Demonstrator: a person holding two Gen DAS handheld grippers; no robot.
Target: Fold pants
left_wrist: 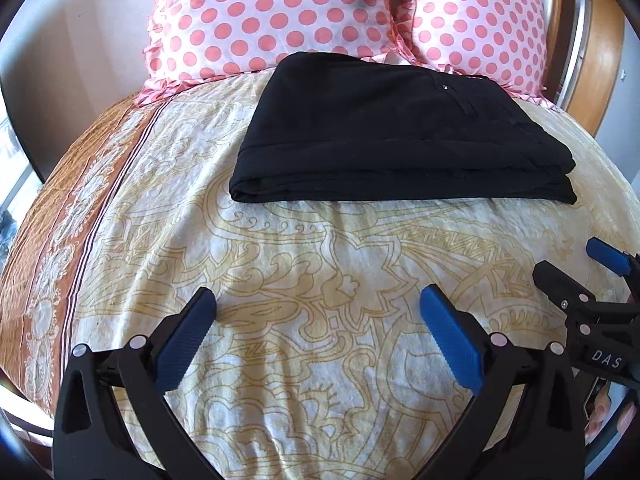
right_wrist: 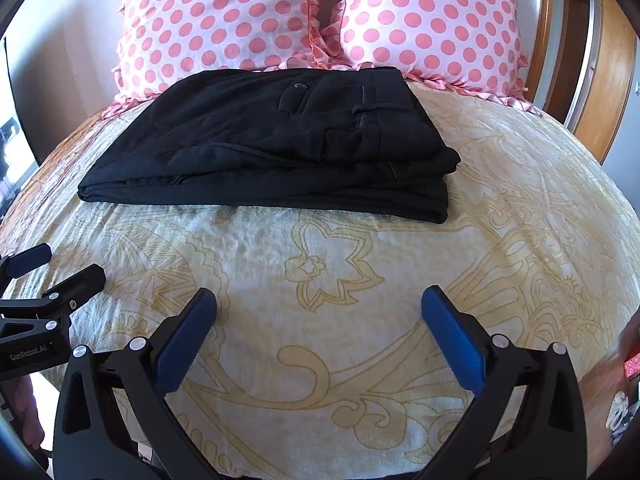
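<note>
My left gripper and right gripper hover spread wide, holding nothing, over the bedspread. At twelve o'clock, well apart from both, lie the pants, stacked in layers just before the pillows. The fold looks finished, so I should leave it undisturbed. Its long axis runs nine to three, waistband toward three.

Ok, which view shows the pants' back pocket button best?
The right wrist view: the button sits clearly on the folded black pants. The left wrist view shows only a tiny glint.
</note>
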